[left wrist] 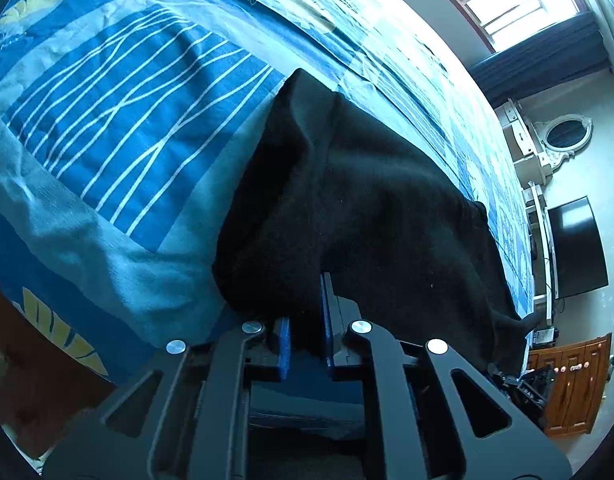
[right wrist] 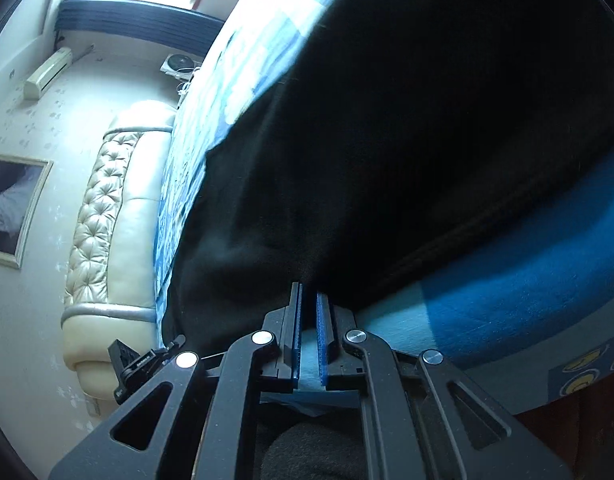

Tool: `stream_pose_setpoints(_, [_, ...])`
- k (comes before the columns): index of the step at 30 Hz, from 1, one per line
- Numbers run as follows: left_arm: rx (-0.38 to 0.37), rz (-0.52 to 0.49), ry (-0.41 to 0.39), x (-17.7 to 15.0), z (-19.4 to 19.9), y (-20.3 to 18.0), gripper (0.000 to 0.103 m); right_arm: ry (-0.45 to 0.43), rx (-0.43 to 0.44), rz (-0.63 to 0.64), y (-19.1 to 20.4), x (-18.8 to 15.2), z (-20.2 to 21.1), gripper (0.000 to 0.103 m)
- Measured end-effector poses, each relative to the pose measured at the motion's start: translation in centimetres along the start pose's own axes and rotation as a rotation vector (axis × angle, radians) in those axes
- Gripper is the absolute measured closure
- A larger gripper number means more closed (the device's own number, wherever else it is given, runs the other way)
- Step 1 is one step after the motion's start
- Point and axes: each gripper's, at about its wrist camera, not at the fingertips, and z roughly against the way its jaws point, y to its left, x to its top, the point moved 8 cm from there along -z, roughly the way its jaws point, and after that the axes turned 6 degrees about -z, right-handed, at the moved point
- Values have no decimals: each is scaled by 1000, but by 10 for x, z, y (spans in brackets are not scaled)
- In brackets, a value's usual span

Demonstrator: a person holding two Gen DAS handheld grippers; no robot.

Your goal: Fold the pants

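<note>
Both the left gripper (left wrist: 307, 320) and right gripper (right wrist: 309, 320) are clamped onto the soft, floppy black fleece pants (left wrist: 347, 208), so grabbing the near edge looks right.

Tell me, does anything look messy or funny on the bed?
A bit. The black pants lie bunched with a raised fold, and one end droops over the edge of the blue bedspread. Nothing looks torn or spilled.
</note>
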Motion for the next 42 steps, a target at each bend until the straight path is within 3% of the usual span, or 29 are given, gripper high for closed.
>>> stream_pose_setpoints(5, [21,-108,-19,-4,14,-14,90,-6,26,19,9,5,21,90])
stream_pose_setpoints(7, [34,-154,-28,-11,25,-21,87,-43,45,9,4,16,44,76])
stream_pose_setpoints(11, [61,-220,-57,-20,41,-39,69,-238,6,-31,-31,70,120,71])
stream_pose_setpoints(15, [95,-280,-106,-19,44,-62,55,-502,-8,-195,-92,148,209,71])
stream_pose_setpoints(18, [119,-304,-93,-18,30,-78,50,-612,59,-351,-134,196,243,71])
stream_pose_setpoints(23, [82,-239,-44,-26,-2,-94,49,-670,111,-448,-164,248,250,71])
stream_pose_setpoints(27, [86,-222,-25,-34,-19,-104,47,-677,72,-467,-171,276,236,71])
stream_pose_setpoints(29, [100,-233,-28,-36,-23,-109,40,-687,80,-464,-169,287,233,71])
stream_pose_setpoints(35, [118,-239,-18,-34,-27,-113,39,-698,3,-425,-166,304,227,72])
stream_pose_setpoints(38, [119,-233,-15,-35,-29,-112,38,-669,-7,-392,-152,295,218,95])
stream_pose_setpoints(42, [132,-243,-16,-36,-30,-111,37,-700,58,-379,-149,288,238,103])
